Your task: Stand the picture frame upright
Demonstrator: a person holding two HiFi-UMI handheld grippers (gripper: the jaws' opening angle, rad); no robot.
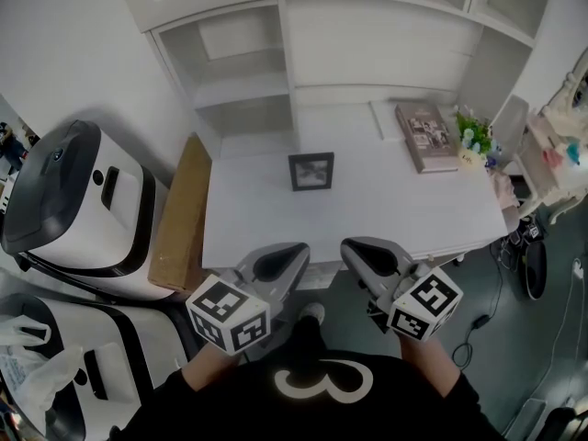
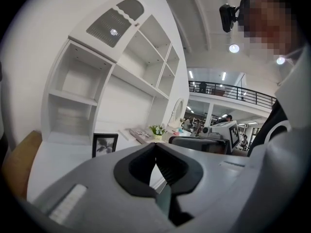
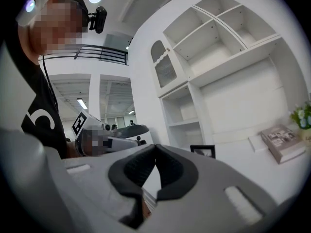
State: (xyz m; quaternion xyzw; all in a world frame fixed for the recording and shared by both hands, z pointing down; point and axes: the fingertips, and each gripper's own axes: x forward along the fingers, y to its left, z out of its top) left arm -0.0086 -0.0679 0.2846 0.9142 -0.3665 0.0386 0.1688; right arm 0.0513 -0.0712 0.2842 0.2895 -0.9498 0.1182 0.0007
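1. The white shelf unit (image 1: 276, 62) rises well beyond both pairs of fingers, and its compartments look bare.
2. The white desk (image 1: 386, 214) stretches ahead of the fingers, and both grippers hover at its near edge.
3. The left gripper (image 1: 296, 248) and right gripper (image 1: 354, 244) sit side by side with their tips aimed at the desk. Each has its fingers pressed together with nothing between them.
4. A book (image 1: 426, 136) lies flat ahead and to the right of the right fingers, well apart from them.
5. The picture frame (image 1: 310, 171) is straight ahead, roughly on the line between the two sets of fingertips and well apart from both. It appears to stand upright already, facing the grippers.
   - The task looks done, so what remains is likely a hands-off check.
   - Avoid nudging the frame with closed tips.
   - If it seems shaky, spread one pair of fingers before reaching, then take the top edge lightly.
6. A small plant (image 1: 471, 134) stands far right of the right fingers, just beside the book.
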